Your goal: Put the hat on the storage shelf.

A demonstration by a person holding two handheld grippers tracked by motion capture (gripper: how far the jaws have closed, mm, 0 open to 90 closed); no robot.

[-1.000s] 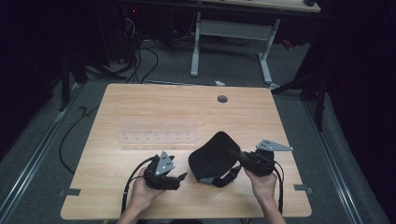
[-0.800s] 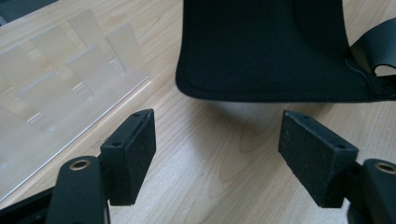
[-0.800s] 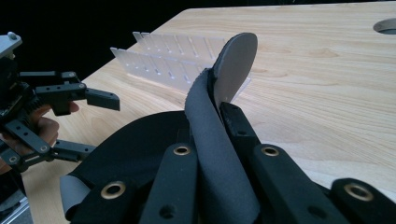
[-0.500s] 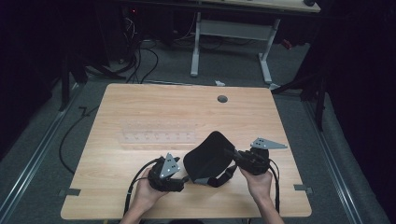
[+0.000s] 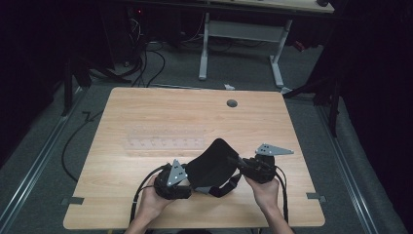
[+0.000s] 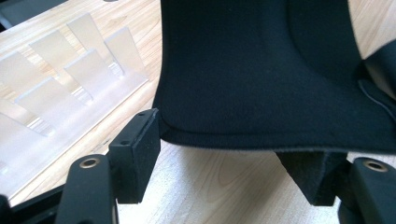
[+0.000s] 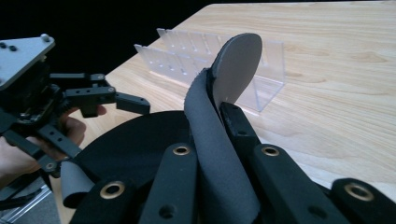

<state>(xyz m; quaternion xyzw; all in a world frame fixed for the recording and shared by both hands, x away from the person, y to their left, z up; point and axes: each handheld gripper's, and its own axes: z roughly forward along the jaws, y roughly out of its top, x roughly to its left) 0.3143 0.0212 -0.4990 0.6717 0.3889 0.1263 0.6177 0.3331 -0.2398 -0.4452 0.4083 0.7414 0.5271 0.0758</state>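
Pale wood runs under everything on the table (image 5: 146, 112), and at its left-centre lies a clear plastic rack (image 5: 165, 139) with rows of upright dividers, apart from my hands. Near the front edge my left hand (image 5: 151, 200) holds my left gripper (image 5: 191, 181), which points to the right at the black fabric pad (image 5: 214, 163). In the left gripper view the jaws stand spread, one on each side of the pad's near hem; they have just been closing a little, and the left pad (image 6: 140, 149) sits just at the hem's corner, though I cannot tell whether it presses. The other jaw is partly hidden behind a folded grey-black strap (image 6: 303, 172) that hangs under the hem. So the fabric lies between the jaws, not yet pinched.

The black pad itself lies in the middle of the front half of the table, between my two grippers, its rounded far end lifted off the wood and its straps curling beneath toward me.

Further right, my right gripper (image 5: 238, 163) points left into the pad's right edge, held by my right hand (image 5: 265, 187), with the grey three-cornered plate (image 5: 272, 149) on top. In the right gripper view the jaws are pressed together on a grey strap (image 7: 219, 140) of the pad, which rises between them and ends in a rounded flap (image 7: 238, 65). Beyond it I see my left gripper (image 7: 133, 103) with its jaws apart, and the rack (image 7: 210, 56) on the wood behind.
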